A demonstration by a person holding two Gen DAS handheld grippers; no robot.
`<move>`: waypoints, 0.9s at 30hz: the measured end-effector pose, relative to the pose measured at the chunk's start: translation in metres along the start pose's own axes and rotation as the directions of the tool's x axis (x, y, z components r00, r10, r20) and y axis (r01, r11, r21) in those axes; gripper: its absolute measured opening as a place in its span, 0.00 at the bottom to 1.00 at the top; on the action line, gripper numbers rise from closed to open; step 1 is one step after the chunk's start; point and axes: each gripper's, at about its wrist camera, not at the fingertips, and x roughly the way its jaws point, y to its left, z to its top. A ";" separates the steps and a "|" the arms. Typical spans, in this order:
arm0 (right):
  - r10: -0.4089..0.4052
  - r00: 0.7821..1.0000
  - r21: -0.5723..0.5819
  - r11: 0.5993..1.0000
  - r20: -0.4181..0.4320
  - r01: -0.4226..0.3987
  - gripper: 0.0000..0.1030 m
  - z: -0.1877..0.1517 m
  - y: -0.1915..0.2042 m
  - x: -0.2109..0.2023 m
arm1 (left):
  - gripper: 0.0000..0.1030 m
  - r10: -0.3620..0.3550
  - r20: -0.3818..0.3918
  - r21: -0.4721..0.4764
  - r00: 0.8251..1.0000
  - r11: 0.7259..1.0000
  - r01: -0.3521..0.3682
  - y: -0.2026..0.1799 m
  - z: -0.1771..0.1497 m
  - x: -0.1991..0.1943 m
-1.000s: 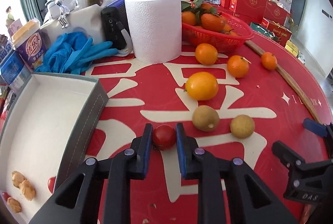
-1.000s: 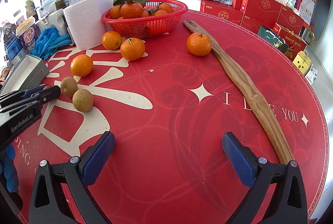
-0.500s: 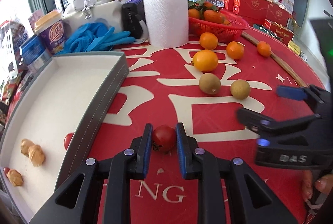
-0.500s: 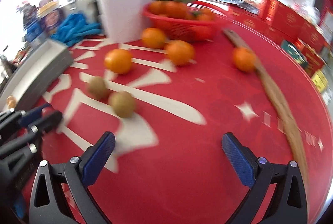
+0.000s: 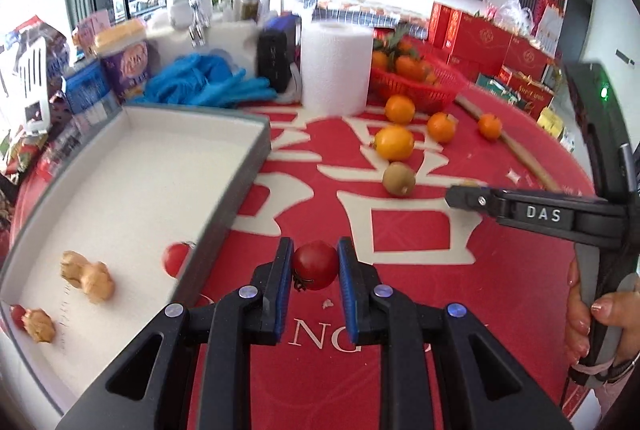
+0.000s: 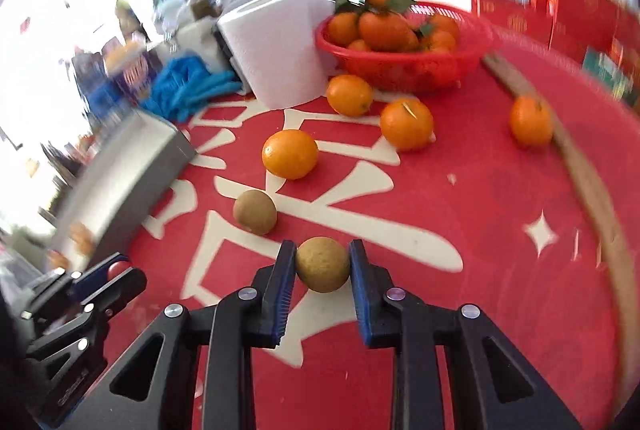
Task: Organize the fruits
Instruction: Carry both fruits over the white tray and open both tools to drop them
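My left gripper [image 5: 315, 270] is shut on a small red tomato [image 5: 316, 262], held just above the red tablecloth to the right of the grey-walled white tray [image 5: 236, 190]. In the tray lie another tomato [image 5: 176, 257] and some tan knobbly pieces [image 5: 86, 276]. The jaws of my right gripper [image 6: 322, 260] are closing, and their pads touch both sides of a round brown fruit [image 6: 322, 266] that rests on the cloth. A second brown fruit [image 6: 255, 211] sits just beyond it to the left. Loose oranges [image 6: 290, 154] lie farther back.
A red basket [image 6: 404, 70] of oranges and a paper roll [image 6: 276, 46] stand at the back. Blue gloves [image 5: 204, 84] and packets crowd the back left. A long wooden stick [image 6: 592, 182] lies along the right side. A hand [image 5: 592, 314] grips the right tool.
The left gripper carried the tomato back and left, closer to the tray. The right gripper swung left to the brown fruit and went from wide open to closed around it.
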 end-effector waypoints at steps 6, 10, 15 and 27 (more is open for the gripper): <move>0.036 0.999 0.065 0.997 -0.009 -0.035 0.27 -0.003 -0.007 -0.017 | 0.23 -0.005 0.046 -0.007 0.999 1.000 0.006 0.014 0.009 -0.020; 0.019 1.000 0.045 0.999 -0.019 -0.018 0.27 0.000 0.009 -0.016 | 0.23 0.009 0.081 -0.015 0.997 1.000 -0.008 0.033 0.014 -0.034; 0.034 0.999 0.016 0.999 -0.030 -0.033 0.27 0.006 0.037 -0.013 | 0.24 0.051 0.117 -0.033 0.992 0.998 -0.048 0.063 0.020 -0.046; 0.093 0.994 -0.111 0.989 -0.056 -0.099 0.27 0.026 0.132 0.013 | 0.23 0.169 0.099 -0.130 0.981 0.979 -0.156 0.136 0.008 -0.039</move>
